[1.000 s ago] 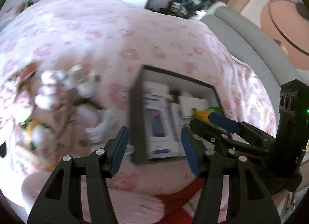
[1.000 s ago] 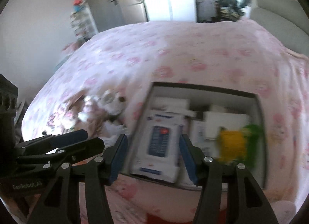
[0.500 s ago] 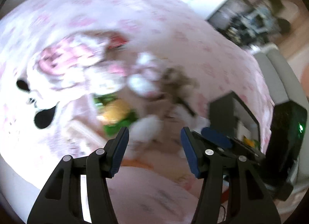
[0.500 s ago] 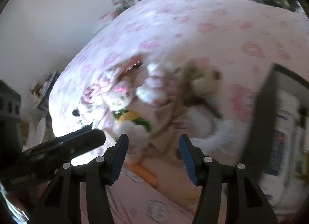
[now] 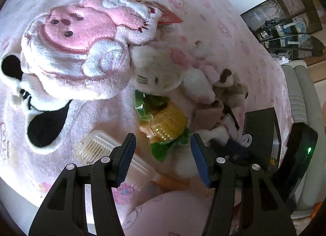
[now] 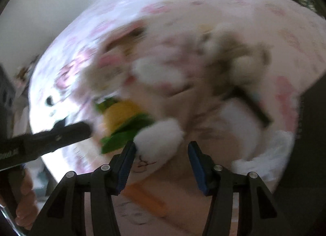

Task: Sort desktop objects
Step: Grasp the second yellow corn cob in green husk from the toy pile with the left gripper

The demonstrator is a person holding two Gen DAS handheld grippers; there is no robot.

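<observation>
Pink cloth [image 5: 214, 12] with a small printed pattern covers the surface, and the toys lie in a heap near its middle. In the left wrist view the left gripper [image 5: 162, 155] hangs over the heap with its jaws wide apart and nothing between the blue pads; a wrapped corn [image 5: 167, 123] in a clear and green packet lies just beyond the fingertips. A white cat plush [image 5: 156, 71] rests against the corn, and a big pink plush [image 5: 81, 38] lies beside the cat, toward the left edge. A brown plush [image 5: 230, 87] sits on the other side of the cat, close to a black box [image 5: 258, 126] at the right edge of the surface. A pale comb [image 5: 97, 144] lies near the front edge, just beside the left finger. The right wrist view is blurred, but the right gripper [image 6: 161, 160] is also open and holds nothing; a white paw [image 6: 159, 134] of a plush lies just ahead of its pads, not pressed by them. The corn [image 6: 122, 114] shows to the left of this paw.
</observation>
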